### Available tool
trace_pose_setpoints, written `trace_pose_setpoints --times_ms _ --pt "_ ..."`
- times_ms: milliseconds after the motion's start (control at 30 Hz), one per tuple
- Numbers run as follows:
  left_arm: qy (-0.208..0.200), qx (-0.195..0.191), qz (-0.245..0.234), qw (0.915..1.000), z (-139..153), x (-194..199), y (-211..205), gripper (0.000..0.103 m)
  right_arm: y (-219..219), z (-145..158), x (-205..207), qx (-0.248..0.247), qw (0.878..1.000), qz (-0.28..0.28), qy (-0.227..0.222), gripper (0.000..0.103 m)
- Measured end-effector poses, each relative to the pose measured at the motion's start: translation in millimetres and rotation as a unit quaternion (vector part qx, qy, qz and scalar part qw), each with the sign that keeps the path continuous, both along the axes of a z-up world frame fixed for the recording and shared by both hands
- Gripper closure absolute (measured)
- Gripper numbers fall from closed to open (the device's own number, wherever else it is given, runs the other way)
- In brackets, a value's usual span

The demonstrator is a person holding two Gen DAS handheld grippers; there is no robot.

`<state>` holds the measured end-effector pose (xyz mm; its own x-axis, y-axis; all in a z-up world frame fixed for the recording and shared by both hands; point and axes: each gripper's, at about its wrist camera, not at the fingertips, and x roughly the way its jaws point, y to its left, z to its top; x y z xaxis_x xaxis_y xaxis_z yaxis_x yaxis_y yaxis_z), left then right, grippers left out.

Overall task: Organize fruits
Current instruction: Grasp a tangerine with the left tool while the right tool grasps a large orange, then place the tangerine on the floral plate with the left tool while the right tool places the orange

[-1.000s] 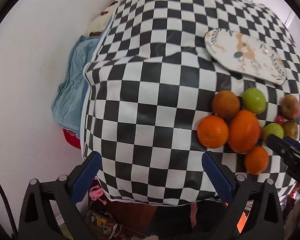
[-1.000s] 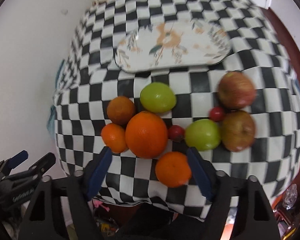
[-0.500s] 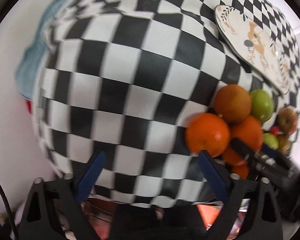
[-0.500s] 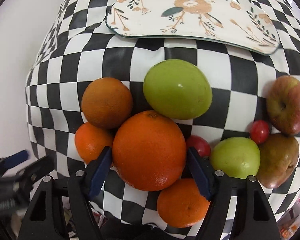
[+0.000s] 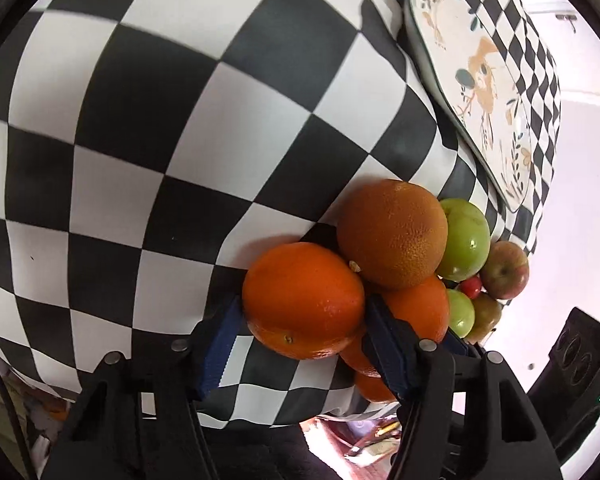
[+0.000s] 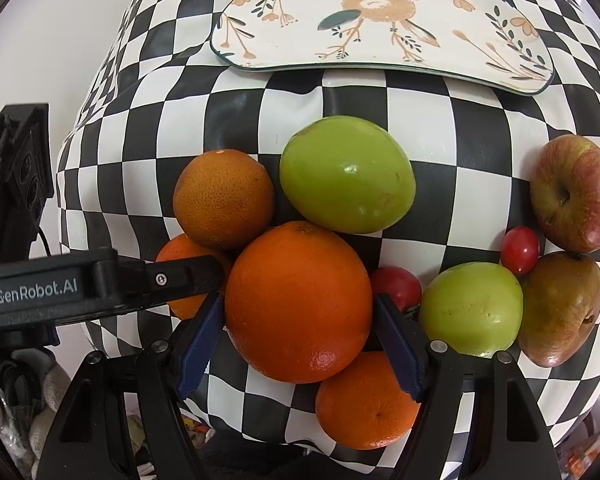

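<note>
Meeting white wall (image 6: pixel 60 40), checkered cloth (image 5: pixel 140 120); left fingers (image 5: pixel 220 344), just closing, pinching orange (image 5: pixel 304 300); right fingers (image 6: pixel 198 340) spread round bigger orange (image 6: pixel 296 300).

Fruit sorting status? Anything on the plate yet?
Done: nothing. The plate is bare and all fruit sits on the checkered cloth. In hand: the left claw, jaws just closing, straddles the small orange; the right claw is open around the big orange. Neither is lifted. Left: every fruit.

Fruit cluster (image 6: pixel 300 264) packed tight; checkered cloth (image 5: pixel 160 140) leftward bare.
</note>
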<state>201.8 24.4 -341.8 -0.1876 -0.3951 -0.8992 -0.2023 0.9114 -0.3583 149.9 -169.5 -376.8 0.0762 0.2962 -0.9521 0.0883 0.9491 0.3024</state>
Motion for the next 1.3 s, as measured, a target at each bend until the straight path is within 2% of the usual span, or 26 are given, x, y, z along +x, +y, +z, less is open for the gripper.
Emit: trace_pose_setpoints --times_ms 67,100,200,233,400,567,733,967,1067,1100,1300 --pt "-0.013 0.016 -0.014 0.9997 2.5 0.1 -9.4 0.043 -0.6 0.2 -2.8 0.002 1.0 -0.002 0.002 0.026" --pt "-0.024 0.037 -0.03 0.9986 7.5 -1.9 -11.9 0.043 -0.4 1.5 -3.7 0.004 1.0 -0.004 0.004 0.026" --pt "-0.063 0.094 -0.065 0.9914 25.4 -11.2 -17.7 0.042 4.4 4.5 -6.0 0.002 1.0 0.002 0.01 0.026" --pt "-0.066 0.097 -0.073 0.9904 24.3 -16.8 -19.1 0.042 7.2 3.7 -5.9 0.0 1.0 0.008 0.01 0.026" --pt "-0.04 0.072 -0.073 0.9939 -3.6 -10.8 -25.5 0.039 17.4 -9.4 -3.6 -0.012 1.0 0.019 0.02 0.022" --pt "-0.055 0.084 -0.081 0.9917 -4.1 -9.3 -39.0 0.041 27.2 -7.6 -1.5 -0.039 0.999 0.026 0.024 0.024" --pt "-0.096 0.097 -0.102 0.9853 20.2 -13.3 -40.2 0.041 24.4 10.3 -5.7 -0.04 0.999 -0.004 0.016 0.025" --pt "-0.131 0.09 -0.101 0.9821 63.2 -4.8 -48.9 0.041 4.9 44.0 -4.5 0.012 0.999 -0.031 -0.009 0.025" --pt "-0.143 0.083 -0.09 0.982 82.8 9.8 -51.1 0.041 -13.7 59.3 3.3 0.037 0.999 -0.031 -0.022 0.025" --pt "-0.148 0.083 -0.086 0.9818 94.6 6.8 -40.6 0.041 -23.7 67.2 15.9 0.041 0.998 -0.031 -0.025 0.025" --pt "-0.166 0.083 -0.088 0.9786 116.3 48.7 -76.5 0.041 -74.3 98.3 45.0 0.044 0.997 -0.034 -0.052 0.025"
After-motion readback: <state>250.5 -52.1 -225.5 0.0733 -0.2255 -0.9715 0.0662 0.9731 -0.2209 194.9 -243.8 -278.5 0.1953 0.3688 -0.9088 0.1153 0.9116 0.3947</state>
